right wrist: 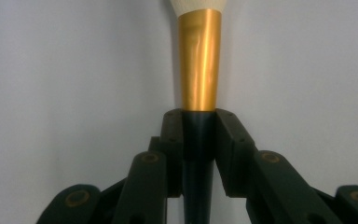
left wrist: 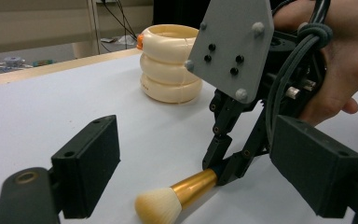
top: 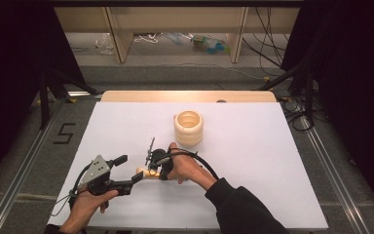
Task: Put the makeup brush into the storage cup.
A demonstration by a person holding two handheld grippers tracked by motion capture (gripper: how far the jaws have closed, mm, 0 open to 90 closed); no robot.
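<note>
white sheeting covers the bench, with dark curtains at both sides. near the front-left corner the left tongs hang with jaws apart, aimed at the bristle end, seemingly ready to take it. toward the front edge's middle, the right tongs are clamped on the makeup brush lying flat. behind stands a cream ringed holder, probably its destination.

My right gripper: black linkage, grey 3-cornered plate w/ screws, dark cable; black sleeve; left gripper matches
</note>
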